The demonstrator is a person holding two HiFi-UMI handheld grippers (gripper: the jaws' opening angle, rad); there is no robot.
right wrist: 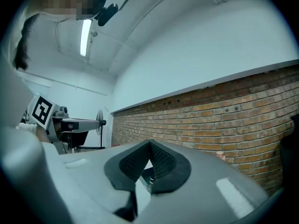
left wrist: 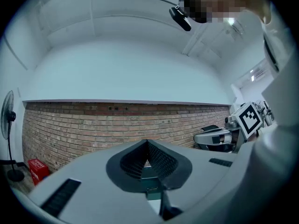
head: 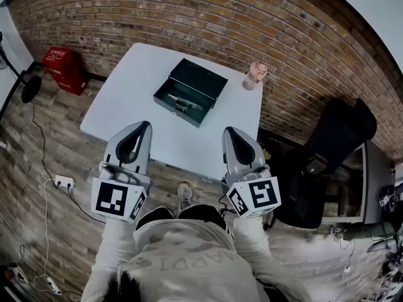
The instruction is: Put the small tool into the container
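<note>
1. Left gripper [head: 145, 126]: held low in front of the person's body, at the near edge of the white table [head: 141, 74]; jaws together, pads meeting at the tip, nothing clamped.
2. Right gripper [head: 228, 131]: held level with the left one at the same near table edge, well apart from it; jaws closed tight, empty.
3. Small tool [head: 183, 101]: lies inside the container [head: 204, 80], silvery against the dark bottom, toward the near-left side.
4. Container: dark green metal box, open, sits mid-table, turned at an angle to the table edges, well apart from both grippers.
5. Pink cup [head: 255, 75]: stands upright at the far right corner of the table, near the container but not touching.
6. Red crate [head: 65, 69]: on the floor left of the table, against the brick wall [head: 220, 11].
7. Black chair [head: 334, 146]: right of the table.
8. Power strip [head: 64, 182]: on the floor at lower left, cable trailing off.
</note>
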